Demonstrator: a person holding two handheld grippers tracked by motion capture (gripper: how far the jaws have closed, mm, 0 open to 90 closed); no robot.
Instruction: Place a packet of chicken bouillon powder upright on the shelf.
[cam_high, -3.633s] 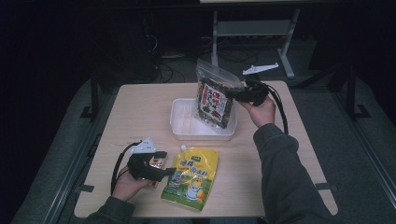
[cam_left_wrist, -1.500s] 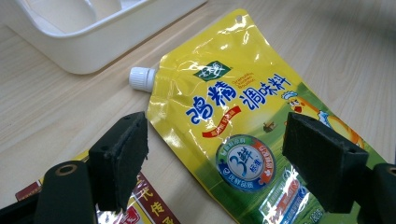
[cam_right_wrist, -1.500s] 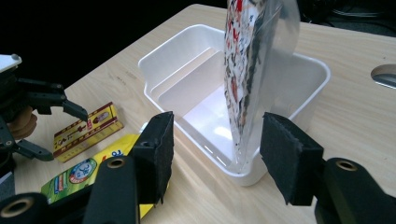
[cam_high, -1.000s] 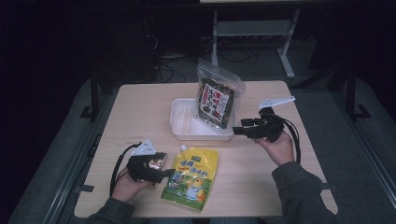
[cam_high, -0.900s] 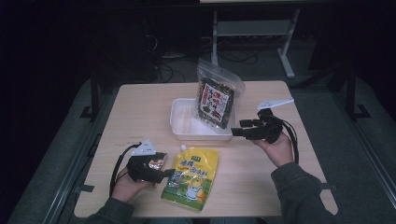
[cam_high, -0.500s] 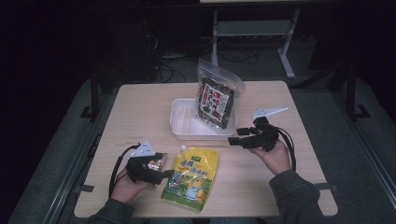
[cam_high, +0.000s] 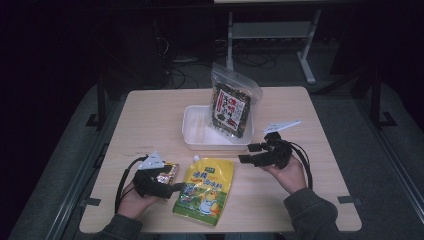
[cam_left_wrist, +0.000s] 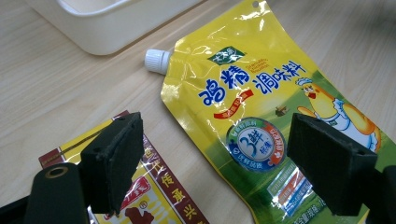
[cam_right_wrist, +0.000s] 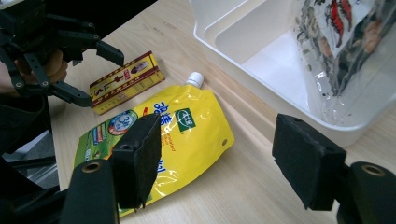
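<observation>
A yellow spouted pouch (cam_high: 205, 187) (cam_left_wrist: 261, 121) (cam_right_wrist: 159, 135) lies flat near the table's front edge. A small red-and-gold packet (cam_high: 167, 172) (cam_left_wrist: 140, 196) (cam_right_wrist: 126, 81) lies left of it. My left gripper (cam_high: 172, 186) (cam_left_wrist: 219, 163) (cam_right_wrist: 95, 77) rests low beside both, open, its jaws having just widened over the pouch's left edge without pressing it. My right gripper (cam_high: 248, 153) (cam_right_wrist: 222, 158) hovers between the pouch and the white tub (cam_high: 200, 135) (cam_right_wrist: 261, 79), also open after widening, with nothing held. A clear bag of dark snacks (cam_high: 231, 105) (cam_right_wrist: 345, 51) stands in the tub.
The tub (cam_left_wrist: 98, 28) sits mid-table, its front wall just beyond the pouch's white cap (cam_left_wrist: 156, 60) (cam_right_wrist: 195, 79). Bare wood (cam_high: 150, 115) stretches left of the tub. Beyond the table a metal stand (cam_high: 270, 35) and cables rest on the dark floor.
My right gripper let go of the snack bag, which now stands in the tub, and came left, nearer and lower toward the pouch. The left hand stayed put.
</observation>
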